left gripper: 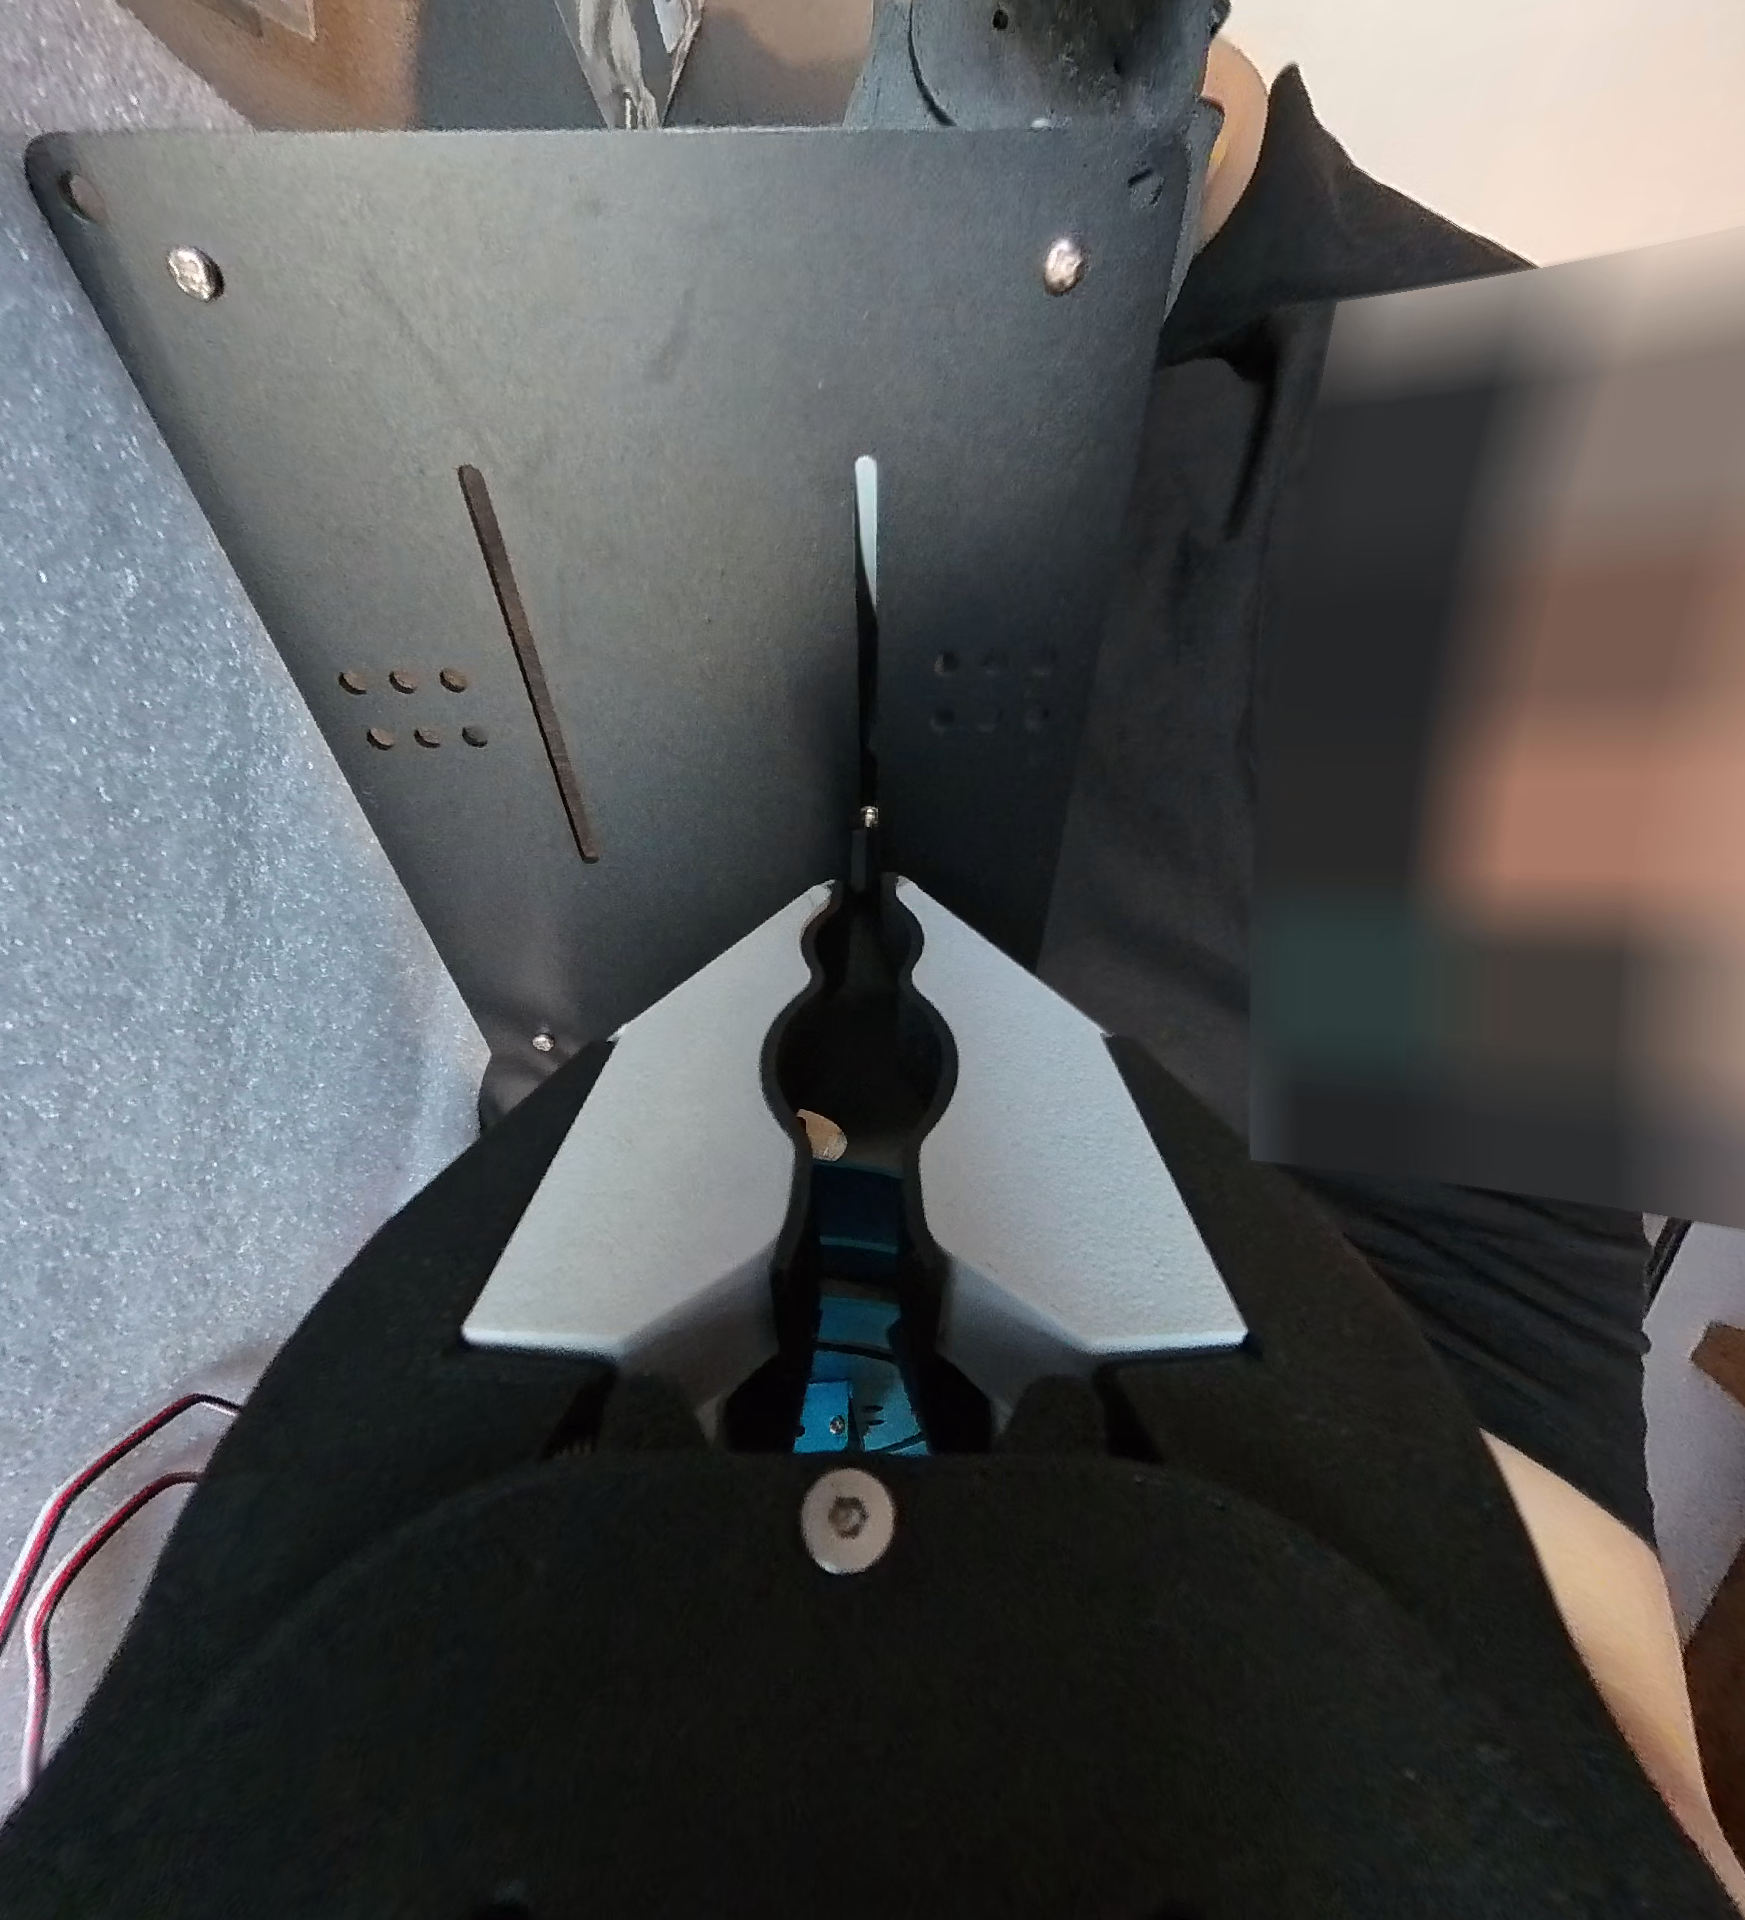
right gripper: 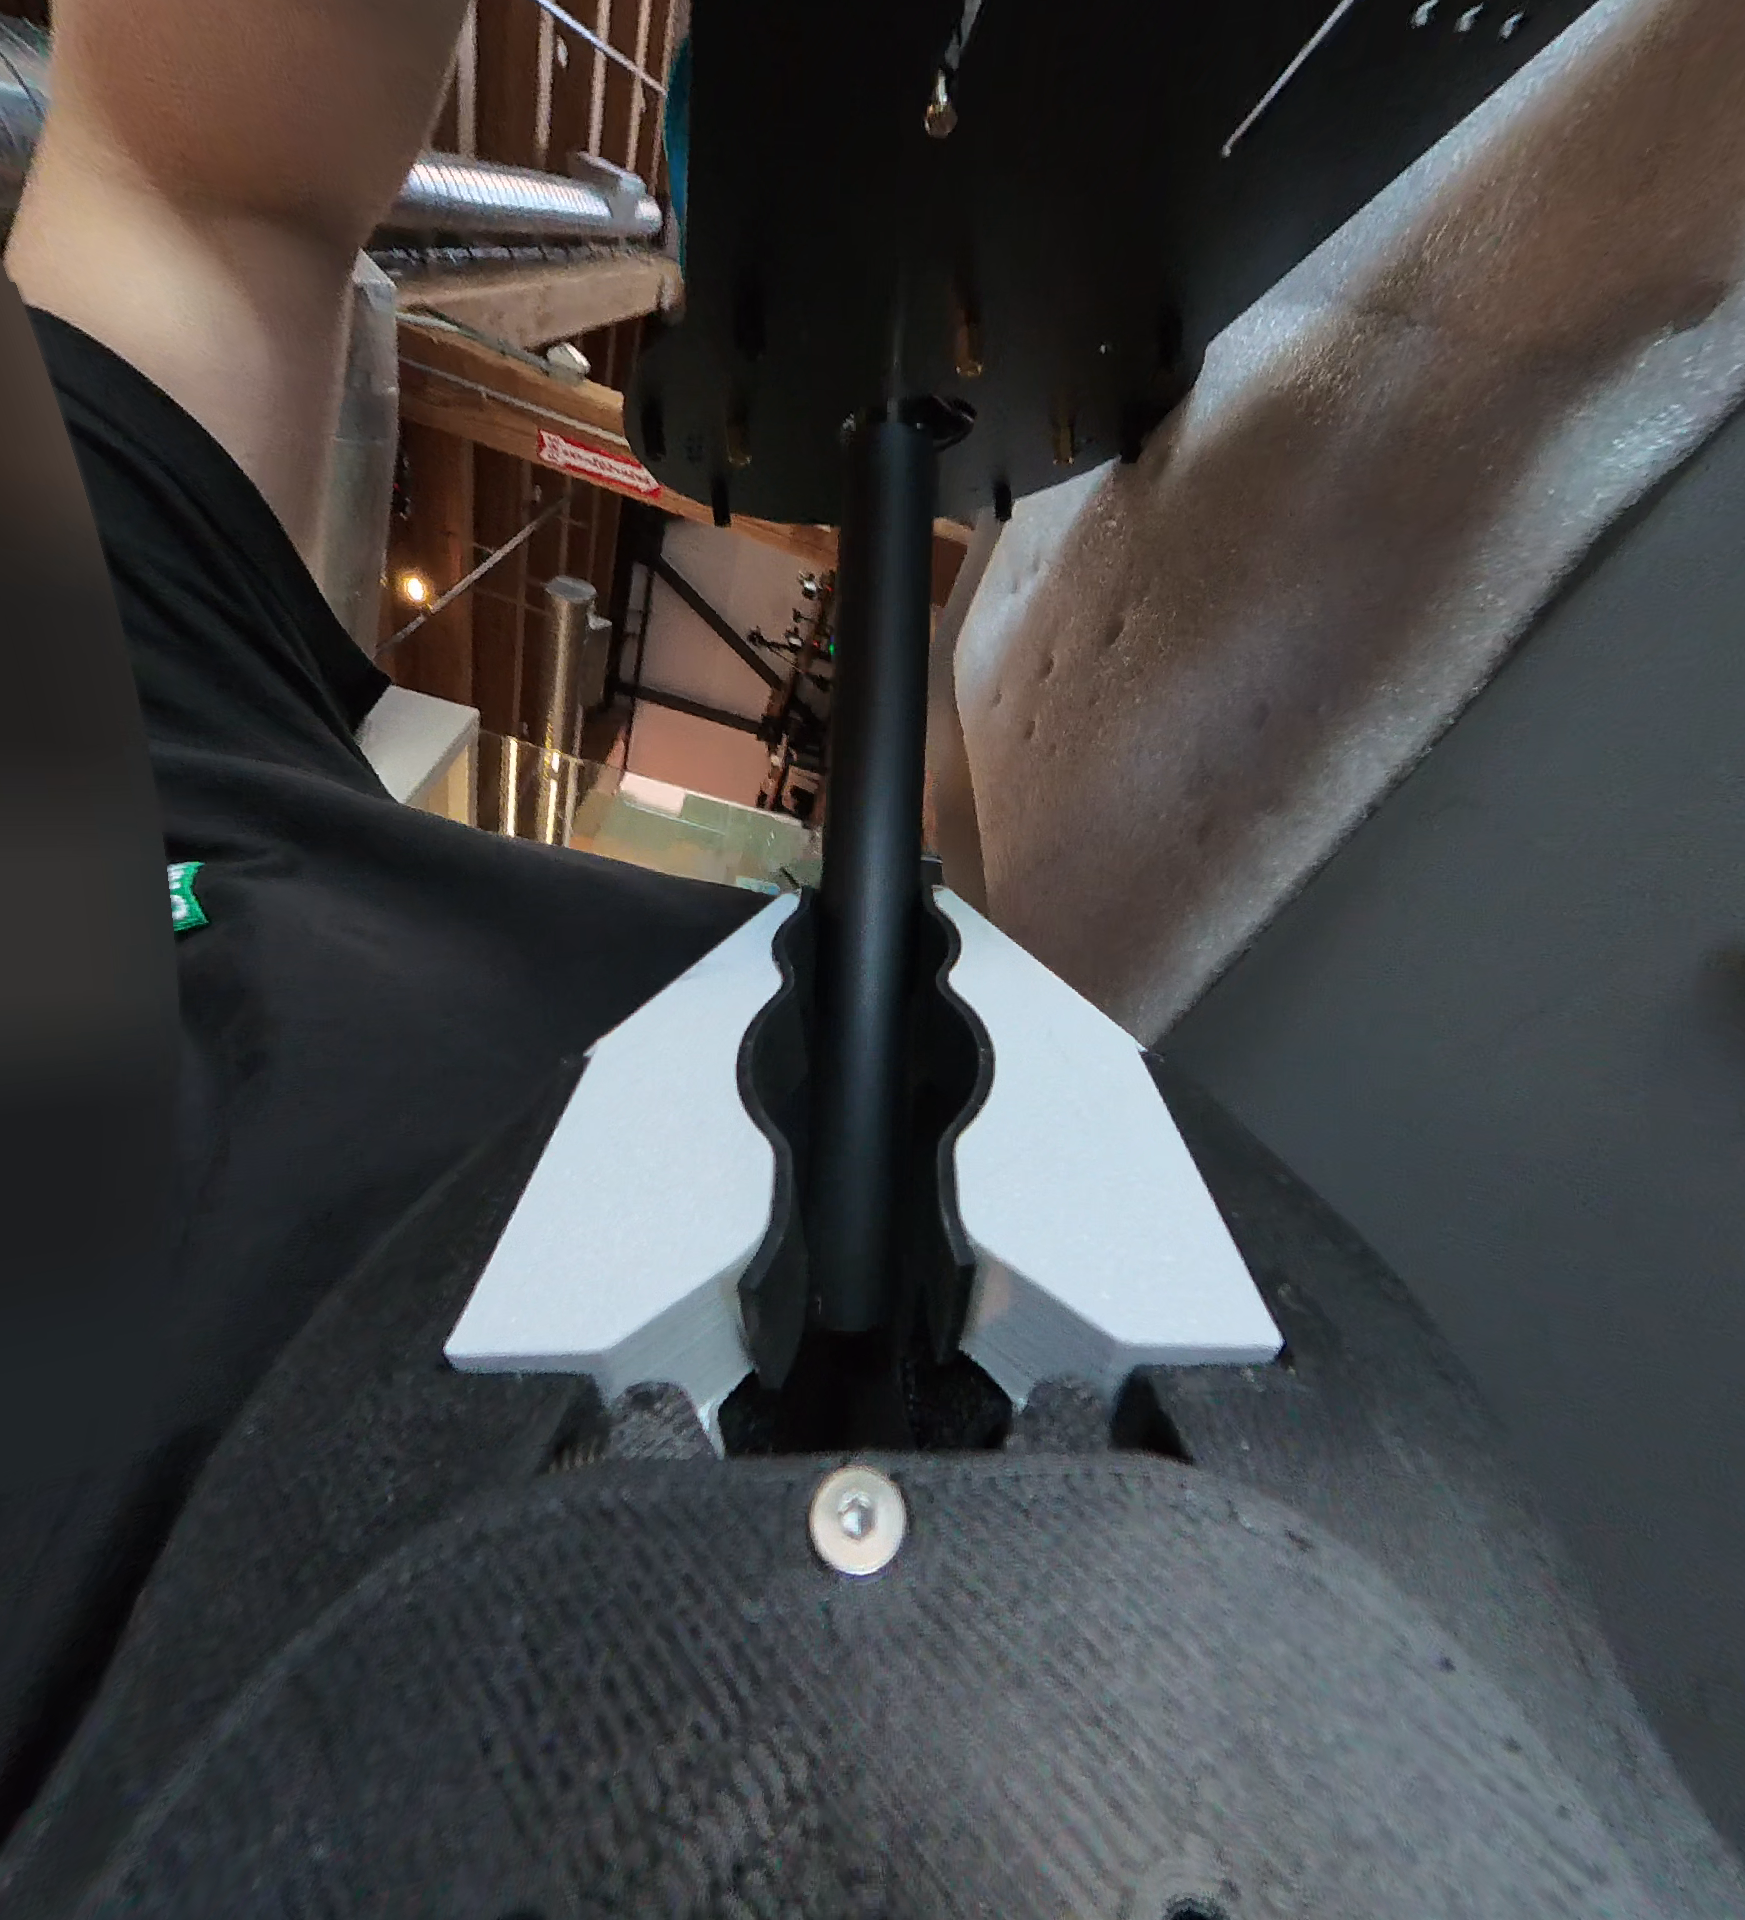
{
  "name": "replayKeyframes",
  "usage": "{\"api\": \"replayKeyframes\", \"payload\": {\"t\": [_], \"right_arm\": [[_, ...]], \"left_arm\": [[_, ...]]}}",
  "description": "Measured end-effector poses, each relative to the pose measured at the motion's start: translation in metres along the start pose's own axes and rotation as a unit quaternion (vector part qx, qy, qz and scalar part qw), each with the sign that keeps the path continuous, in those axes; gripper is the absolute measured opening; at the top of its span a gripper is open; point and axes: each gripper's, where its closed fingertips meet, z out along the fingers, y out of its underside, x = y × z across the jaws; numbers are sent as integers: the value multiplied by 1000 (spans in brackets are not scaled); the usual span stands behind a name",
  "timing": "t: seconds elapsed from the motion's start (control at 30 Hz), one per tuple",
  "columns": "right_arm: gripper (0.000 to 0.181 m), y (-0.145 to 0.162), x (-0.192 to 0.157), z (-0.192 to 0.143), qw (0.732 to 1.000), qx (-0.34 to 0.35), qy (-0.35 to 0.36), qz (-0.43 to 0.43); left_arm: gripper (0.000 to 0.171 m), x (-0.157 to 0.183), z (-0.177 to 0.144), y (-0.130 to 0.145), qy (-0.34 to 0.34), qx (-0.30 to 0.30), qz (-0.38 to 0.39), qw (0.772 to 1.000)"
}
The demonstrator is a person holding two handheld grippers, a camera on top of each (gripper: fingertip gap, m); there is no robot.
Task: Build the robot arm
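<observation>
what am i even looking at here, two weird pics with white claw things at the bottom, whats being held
Each picture comes from a camera mounted on a hand-held two-finger gripper, looking forward along its white fingers. A person holds one in each hand. The left gripper is closed on something thin and dark beside a slot in a black metal plate lying against grey foam. The right gripper is closed around a black rod that runs up into a dark part with pins. A bare arm and black shirt show behind.

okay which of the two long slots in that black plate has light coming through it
The right slot, just ahead of the left tongs, glows white at its top; the left slot is dark throughout.
</observation>
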Motion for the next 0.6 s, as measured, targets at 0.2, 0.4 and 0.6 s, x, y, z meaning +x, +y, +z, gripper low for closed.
{"api": "replayKeyframes", "payload": {"t": [0.2,0.4,0.6], "right_arm": [[16,-3,1,-5,1000,17,-4,5],[16,-7,-1,-8,999,34,-5,1],[16,-10,1,-10,998,59,-7,14]], "left_arm": [[4,0,1,5,-3,-27,3,1000],[3,0,0,3,-10,-55,9,998],[3,0,0,3,-20,-80,11,997]]}}
